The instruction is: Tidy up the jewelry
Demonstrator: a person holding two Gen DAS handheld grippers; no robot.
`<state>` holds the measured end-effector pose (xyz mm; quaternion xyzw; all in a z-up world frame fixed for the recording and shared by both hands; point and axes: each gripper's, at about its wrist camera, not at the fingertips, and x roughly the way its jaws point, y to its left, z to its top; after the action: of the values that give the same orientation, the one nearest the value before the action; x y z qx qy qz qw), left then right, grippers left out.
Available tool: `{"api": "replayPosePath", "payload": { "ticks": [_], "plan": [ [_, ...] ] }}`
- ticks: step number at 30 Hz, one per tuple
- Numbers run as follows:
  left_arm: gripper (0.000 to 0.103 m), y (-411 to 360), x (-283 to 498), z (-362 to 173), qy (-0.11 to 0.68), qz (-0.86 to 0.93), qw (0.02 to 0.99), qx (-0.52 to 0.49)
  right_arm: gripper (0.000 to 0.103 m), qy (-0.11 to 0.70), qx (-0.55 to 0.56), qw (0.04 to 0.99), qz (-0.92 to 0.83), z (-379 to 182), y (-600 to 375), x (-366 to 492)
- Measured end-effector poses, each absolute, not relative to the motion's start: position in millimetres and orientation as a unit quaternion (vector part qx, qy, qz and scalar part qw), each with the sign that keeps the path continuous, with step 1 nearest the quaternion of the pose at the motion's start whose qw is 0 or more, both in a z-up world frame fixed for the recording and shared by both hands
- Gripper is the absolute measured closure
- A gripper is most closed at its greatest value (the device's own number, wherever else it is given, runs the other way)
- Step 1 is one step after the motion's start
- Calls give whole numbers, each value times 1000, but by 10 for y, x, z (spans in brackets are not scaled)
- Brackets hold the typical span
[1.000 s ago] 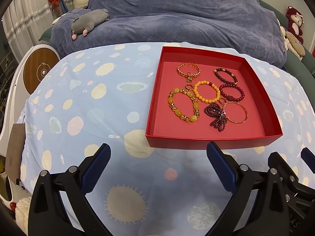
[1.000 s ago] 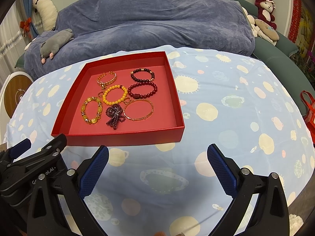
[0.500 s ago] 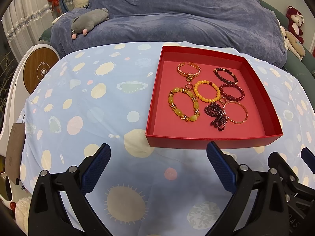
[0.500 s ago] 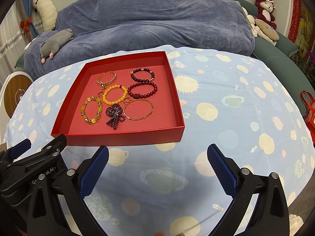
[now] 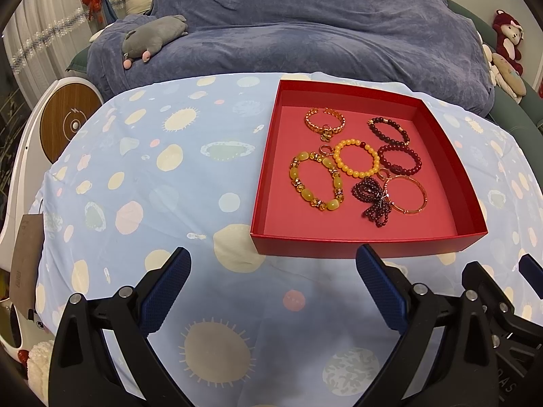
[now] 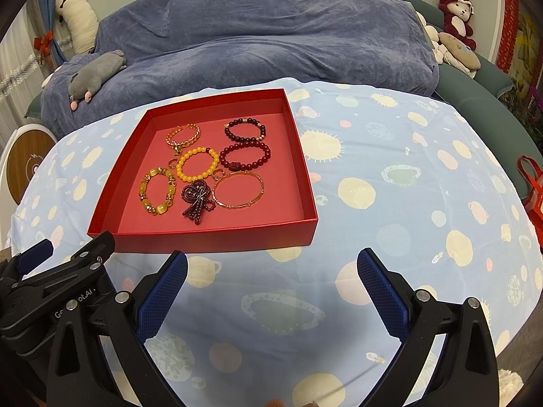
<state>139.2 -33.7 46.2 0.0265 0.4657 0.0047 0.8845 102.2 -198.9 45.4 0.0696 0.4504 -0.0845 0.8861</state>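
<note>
Seven bracelets [image 5: 356, 162] lie together inside the red box [image 5: 366, 247] near the surface's far edge, probably gathered for keeping, while the left tool [image 5: 273, 283] and right tool [image 6: 271, 279] hover wide open, holding nothing.

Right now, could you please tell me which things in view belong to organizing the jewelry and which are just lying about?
Belongs to the job:
red tray
yellow bead bracelet
dark red bead bracelet
thin gold bangle
left gripper, open
right gripper, open

Just lying about:
grey plush toy
red plush monkey
blue blanket
</note>
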Motion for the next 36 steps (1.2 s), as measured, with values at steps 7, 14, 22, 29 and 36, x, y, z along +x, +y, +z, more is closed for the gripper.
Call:
{"api": "replayPosePath", "payload": {
  "ticks": [7, 14, 22, 29, 36],
  "plan": [
    [10, -337, 1395, 466, 466, 4, 885, 27, 6, 451, 70, 886, -84, 449, -2005, 1017],
    [10, -343, 1397, 467, 466, 4, 885, 27, 7, 449, 68, 887, -85, 455, -2030, 1013],
    [10, -329, 1424, 458, 470, 1, 882, 17, 7, 448, 68, 888, -84, 465, -2059, 1023],
    [9, -326, 1435, 424, 470, 4, 883, 13, 7, 449, 66, 887, -85, 479, -2059, 1026],
    [9, -363, 1424, 433, 465, 6, 885, 29, 7, 451, 65, 886, -86, 477, -2046, 1035]
  ]
}}
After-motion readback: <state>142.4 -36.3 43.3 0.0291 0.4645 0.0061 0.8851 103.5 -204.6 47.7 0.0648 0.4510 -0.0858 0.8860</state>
